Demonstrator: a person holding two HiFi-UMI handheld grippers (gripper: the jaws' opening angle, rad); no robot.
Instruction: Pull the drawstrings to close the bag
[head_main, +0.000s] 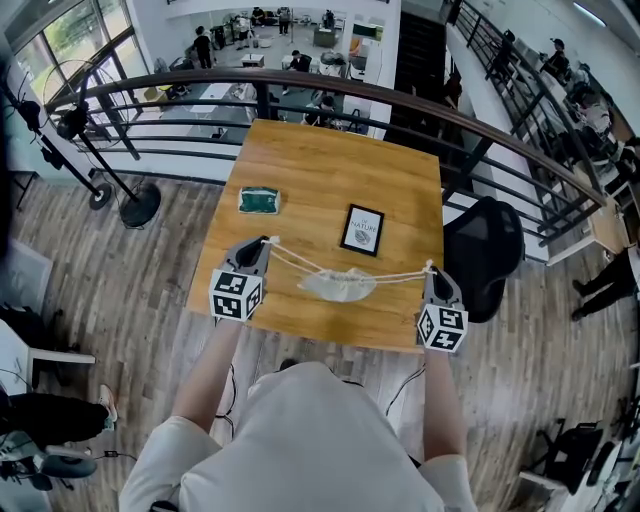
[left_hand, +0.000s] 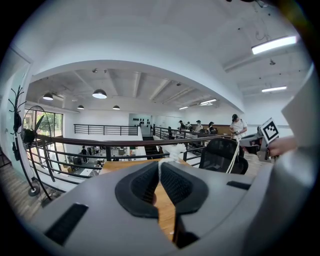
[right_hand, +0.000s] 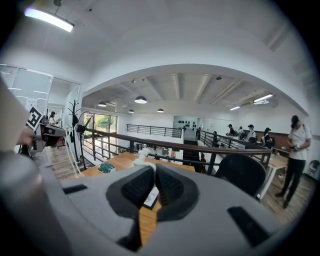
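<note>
The wooden tabletop (head_main: 330, 170) fills the middle of the head view. A black office chair (head_main: 485, 250) stands just beside its right edge.

The left hand-held gripper (head_main: 262, 243) sits over the left edge near the near-left corner. The right hand-held gripper (head_main: 431, 268) sits over the right edge near the near-right corner. Each carries a cube of black-and-white square markers.

In the left gripper view the jaws are clamped together on a white cord, whose knotted end (left_hand: 172, 152) shows just past the tips. The right gripper view shows the same, with the pads pressed on a cord and its knot (right_hand: 142, 154) just beyond them.

The white bag (head_main: 338, 285) is close to the middle of the near edge, between the two hand-held grippers and well apart from both. It is a little nearer the right one. Its mouth looks gathered, and I cannot tell whether it rests on the wood or hangs just above it.

A black-framed card (head_main: 362, 229) lies toward the right edge, beyond the bag. The word "NATURE" can be read on it, but the smaller print above is too fine to read.

A green pouch-like item (head_main: 259, 200) lies near the left edge, and no writing can be made out on it.

The drawstrings (head_main: 295, 260) run straight from each gripper's tips to the bag.
</note>
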